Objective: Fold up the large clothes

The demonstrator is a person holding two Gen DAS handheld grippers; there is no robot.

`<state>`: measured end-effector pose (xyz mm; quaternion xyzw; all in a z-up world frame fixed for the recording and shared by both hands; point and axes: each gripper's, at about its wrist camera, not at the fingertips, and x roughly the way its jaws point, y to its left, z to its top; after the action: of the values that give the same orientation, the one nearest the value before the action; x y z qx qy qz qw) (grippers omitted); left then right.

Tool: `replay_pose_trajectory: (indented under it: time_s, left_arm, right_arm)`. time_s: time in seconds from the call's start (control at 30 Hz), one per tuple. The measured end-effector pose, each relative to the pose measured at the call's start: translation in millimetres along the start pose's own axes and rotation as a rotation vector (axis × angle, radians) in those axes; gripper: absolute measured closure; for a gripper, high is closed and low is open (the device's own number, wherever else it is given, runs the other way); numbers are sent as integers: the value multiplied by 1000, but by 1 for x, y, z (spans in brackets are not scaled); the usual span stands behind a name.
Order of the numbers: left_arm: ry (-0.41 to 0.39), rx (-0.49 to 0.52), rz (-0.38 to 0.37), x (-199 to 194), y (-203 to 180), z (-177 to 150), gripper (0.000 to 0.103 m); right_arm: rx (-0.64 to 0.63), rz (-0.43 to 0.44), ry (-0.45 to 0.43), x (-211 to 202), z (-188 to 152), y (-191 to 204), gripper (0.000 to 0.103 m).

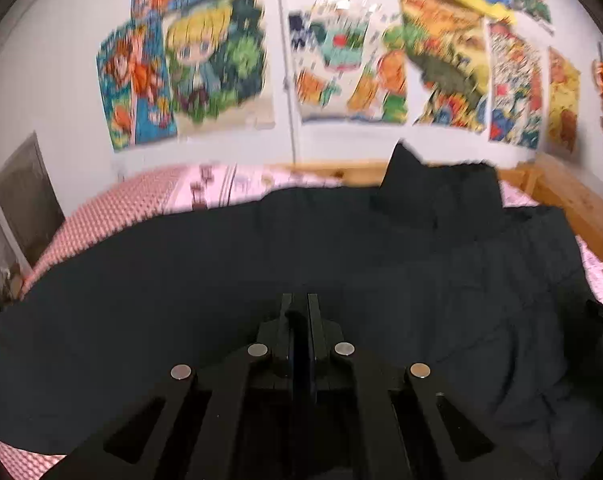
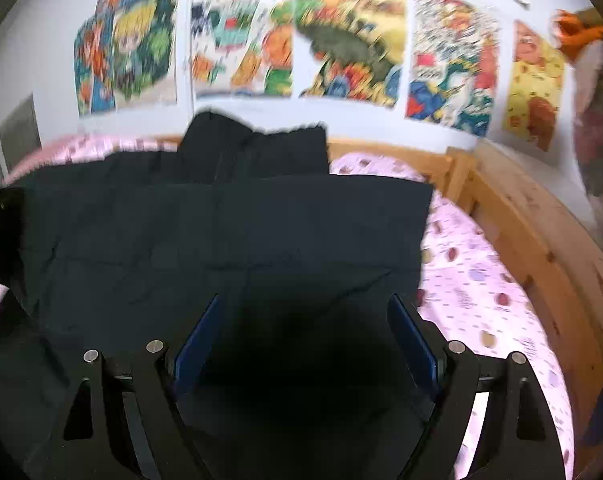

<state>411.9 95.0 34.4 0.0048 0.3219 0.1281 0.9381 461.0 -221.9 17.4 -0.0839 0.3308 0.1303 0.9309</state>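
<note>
A large dark garment (image 1: 181,280) lies spread over the bed and fills most of the left wrist view. At its far end a bunched part (image 1: 441,192) stands up against the wall. My left gripper (image 1: 300,304) hovers over the garment with its jaws shut; whether a pinch of cloth sits between them cannot be made out. In the right wrist view the garment (image 2: 221,232) shows a straight folded edge on its right side. My right gripper (image 2: 305,298) stands wide open above it, blue pads (image 2: 197,336) apart, and nothing is pressed between them.
The pink patterned sheet (image 2: 481,280) shows to the right of the garment and at the far left (image 1: 149,196). A wooden bed frame (image 2: 533,240) runs along the right side and the back. Colourful posters (image 1: 213,64) cover the white wall behind.
</note>
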Motion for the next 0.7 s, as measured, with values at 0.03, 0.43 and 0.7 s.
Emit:
replay_pose_trajectory:
  time_s: [0.03, 0.43, 0.7]
  left_arm:
    - [21, 11, 17, 12, -2, -3, 98]
    - [151, 169, 142, 73, -30, -39, 96]
    - [130, 103, 13, 63, -17, -42, 77]
  right_arm:
    - [-12, -3, 19, 6, 0, 3, 23]
    - [-28, 33, 223, 67, -20, 15, 15]
    - [-28, 33, 164, 62, -33, 22, 12]
